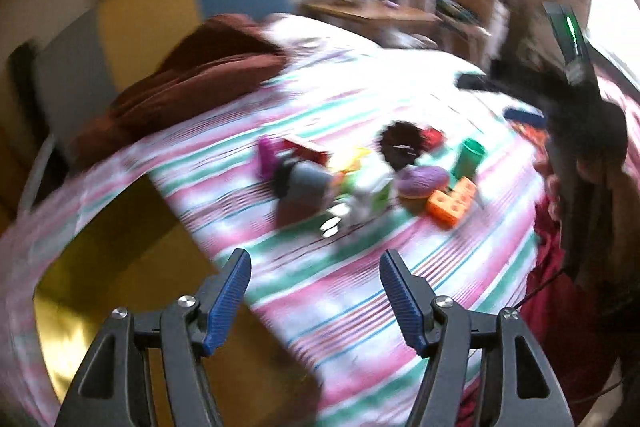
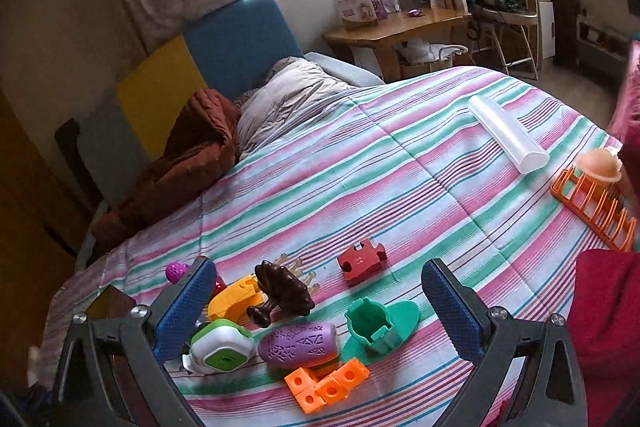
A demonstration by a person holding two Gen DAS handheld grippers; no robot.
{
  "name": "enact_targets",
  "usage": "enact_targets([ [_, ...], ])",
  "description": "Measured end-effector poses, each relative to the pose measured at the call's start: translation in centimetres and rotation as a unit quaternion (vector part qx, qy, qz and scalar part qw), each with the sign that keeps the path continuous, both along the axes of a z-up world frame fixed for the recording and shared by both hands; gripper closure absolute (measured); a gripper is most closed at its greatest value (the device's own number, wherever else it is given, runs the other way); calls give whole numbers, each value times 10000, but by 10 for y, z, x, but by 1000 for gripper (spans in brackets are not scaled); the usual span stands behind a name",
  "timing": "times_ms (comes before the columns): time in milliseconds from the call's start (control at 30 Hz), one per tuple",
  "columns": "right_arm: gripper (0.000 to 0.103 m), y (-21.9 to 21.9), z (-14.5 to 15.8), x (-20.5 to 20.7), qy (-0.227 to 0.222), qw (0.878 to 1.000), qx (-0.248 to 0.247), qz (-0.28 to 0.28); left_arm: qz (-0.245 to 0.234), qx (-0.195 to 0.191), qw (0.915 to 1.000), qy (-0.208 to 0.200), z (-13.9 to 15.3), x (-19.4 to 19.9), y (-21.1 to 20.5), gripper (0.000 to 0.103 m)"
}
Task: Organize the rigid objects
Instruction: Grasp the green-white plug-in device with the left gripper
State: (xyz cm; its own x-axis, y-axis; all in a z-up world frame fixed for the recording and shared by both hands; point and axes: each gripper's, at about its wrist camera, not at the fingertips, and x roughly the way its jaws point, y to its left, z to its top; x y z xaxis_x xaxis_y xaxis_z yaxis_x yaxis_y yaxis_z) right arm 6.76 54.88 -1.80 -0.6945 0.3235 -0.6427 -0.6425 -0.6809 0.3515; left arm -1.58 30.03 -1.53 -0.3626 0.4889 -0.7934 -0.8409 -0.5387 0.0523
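A cluster of small toys lies on the striped bedspread (image 2: 360, 155). In the right wrist view: a dark brown hairbrush (image 2: 282, 293), a red puzzle piece (image 2: 361, 261), a green cup-shaped toy (image 2: 374, 327), a purple oval piece (image 2: 298, 343), orange cubes (image 2: 326, 383), a white-and-green toy (image 2: 220, 347) and a yellow piece (image 2: 234, 297). My right gripper (image 2: 316, 307) is open and empty, just above the cluster. My left gripper (image 1: 316, 291) is open and empty, short of the blurred toys; the orange cubes (image 1: 452, 201) and green cup (image 1: 468, 157) show there.
A clear plastic tube (image 2: 508, 129) and an orange rack (image 2: 592, 199) with a peach toy lie at the right. A brown blanket (image 2: 188, 163) and grey pillow (image 2: 288, 95) sit by the headboard. A wooden desk (image 2: 396, 23) stands beyond the bed.
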Motion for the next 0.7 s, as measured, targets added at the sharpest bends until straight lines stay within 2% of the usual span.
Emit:
enact_targets([
  [200,0,5,0,3,55,9999,-110,-58,-872,-393,9952,203,-20,-4,64,35],
  [367,0,11,-3,6,97,9994,-318,-110,-1213,-598,9907,175,-38,-18,98,37],
  [500,0,15,-5,7,138,9989,-438,-131,-1514,-975,9833,247,-59,-21,120,37],
  [567,0,15,-5,8,168,9987,-457,-136,-1569,-1088,9814,207,-68,-25,125,44],
  [633,0,16,-4,8,190,9986,-460,-156,-1629,-1111,9799,307,-70,-22,127,56],
  [700,0,16,-4,9,202,9986,-458,-189,-1634,-1062,9803,313,-70,-18,126,56],
])
